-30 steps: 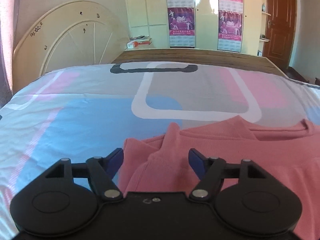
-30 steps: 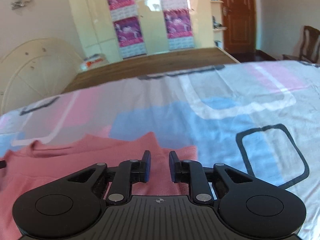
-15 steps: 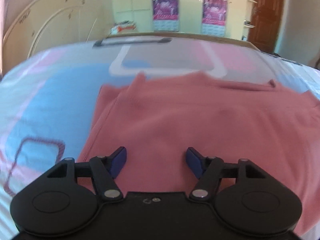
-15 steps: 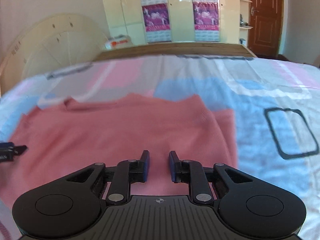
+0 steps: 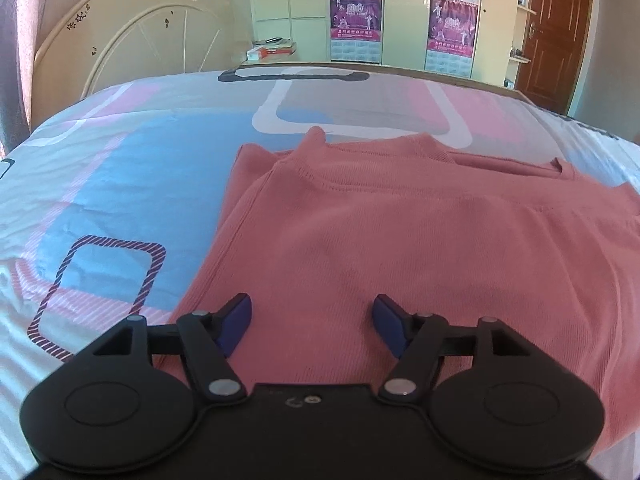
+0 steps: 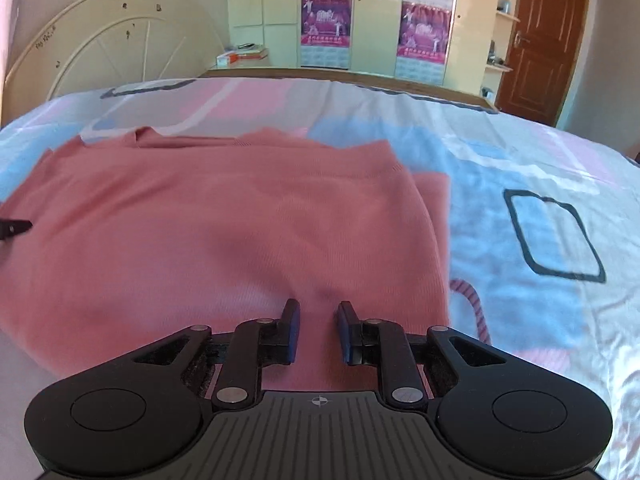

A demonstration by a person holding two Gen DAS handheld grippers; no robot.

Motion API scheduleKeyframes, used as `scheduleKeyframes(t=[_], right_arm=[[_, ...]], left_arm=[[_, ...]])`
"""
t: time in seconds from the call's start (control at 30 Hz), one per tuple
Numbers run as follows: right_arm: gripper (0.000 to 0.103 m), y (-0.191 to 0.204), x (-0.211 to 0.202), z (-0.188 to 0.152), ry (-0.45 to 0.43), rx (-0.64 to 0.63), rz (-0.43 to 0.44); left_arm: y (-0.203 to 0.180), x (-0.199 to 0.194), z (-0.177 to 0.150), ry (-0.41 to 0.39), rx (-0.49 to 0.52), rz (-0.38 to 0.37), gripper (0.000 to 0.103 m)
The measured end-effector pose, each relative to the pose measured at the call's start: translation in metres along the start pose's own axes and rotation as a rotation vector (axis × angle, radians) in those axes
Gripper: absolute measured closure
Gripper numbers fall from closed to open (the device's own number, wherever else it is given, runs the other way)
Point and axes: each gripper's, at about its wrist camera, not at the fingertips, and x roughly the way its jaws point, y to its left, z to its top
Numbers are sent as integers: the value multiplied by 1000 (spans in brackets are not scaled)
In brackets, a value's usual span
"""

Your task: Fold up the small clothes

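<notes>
A pink knit top (image 5: 400, 240) lies flat on the bed, its sleeves folded in over the body and its neckline at the far side. It also shows in the right wrist view (image 6: 224, 220). My left gripper (image 5: 312, 316) is open and empty, above the near left part of the top. My right gripper (image 6: 318, 320) is open with a narrow gap and empty, above the near right part of the top. The tip of the left gripper (image 6: 14, 229) shows at the left edge of the right wrist view.
The bed has a sheet (image 5: 120, 184) patterned in blue, pink and grey. A cream headboard (image 5: 132, 36) stands at the far left. Wardrobe doors with posters (image 5: 356, 12) and a brown door (image 5: 556, 32) are behind the bed.
Both grippers have drawn back toward the near side of the top, from the shoulders to the hem area. Both have stayed empty; the jaws look the same.
</notes>
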Motion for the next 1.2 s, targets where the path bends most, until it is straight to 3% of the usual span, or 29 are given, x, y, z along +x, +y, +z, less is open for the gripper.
scheduleKeyframes(t=[0.27,0.4,0.67,0.8,0.93,1.03,1.2], right_arm=[[84,-11,-15,-14,19,-17,-34],[84,-4,-28,1,15,30,29],[81,59,-26,49,-55,8,126],[67,96,-10,64,-59,2,156],[67,117,11,65,-47,-21,106],[68,116,34,51,34,-24,58],[67,118,27,46,9,-31,43]], left_arm=[[4,-5,-2,30,8,16,35],[3,-13,3,48,-12,14,36],[-20,-27,20,1,20,-76,32],[-29,-12,22,29,35,-86,32],[-26,5,14,68,38,-90,27],[-20,7,13,66,36,-99,24],[-15,6,14,77,49,-111,24]])
